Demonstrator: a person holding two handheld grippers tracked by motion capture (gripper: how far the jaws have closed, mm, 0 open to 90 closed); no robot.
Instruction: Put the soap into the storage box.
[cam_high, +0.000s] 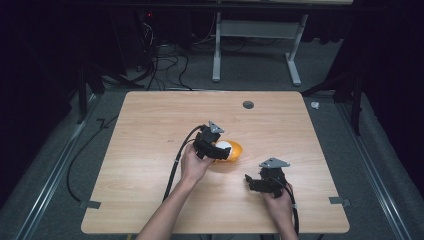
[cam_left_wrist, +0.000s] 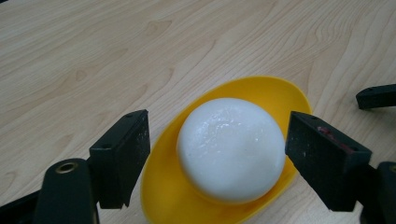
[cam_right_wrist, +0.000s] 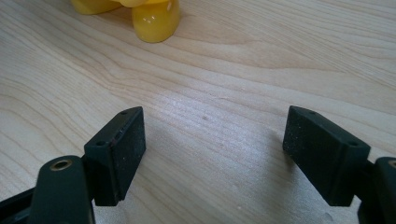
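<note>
So far we have the left gripper (cam_high: 216, 148) brought up to the white ball (cam_left_wrist: 231, 148), which sits in a yellow dish (cam_left_wrist: 163, 186) near the middle of the table (cam_high: 150, 125). In the left gripper view the ball fills the lower centre of the frame, and the two black jaws stand spread on either side of it, each with a clear gap to the ball's flanks. We judge the approach as done and the grasp itself as not yet made: closing on the ball and lifting it out of the dish are what remains.

Our left hand (cam_high: 192, 167) reaches forward from the bottom of the high view, forearm angled up and to the right, the gripper tipped down over the dish just left of centre frame.

The right gripper (cam_high: 262, 182) rests low at the lower right of the high view, well apart from the dish. In its own view its jaws are spread wide over bare wood, holding nothing, with a yellow rounded piece (cam_right_wrist: 154, 21) at the upper left of the frame; we cannot tell what it belongs to.
</note>
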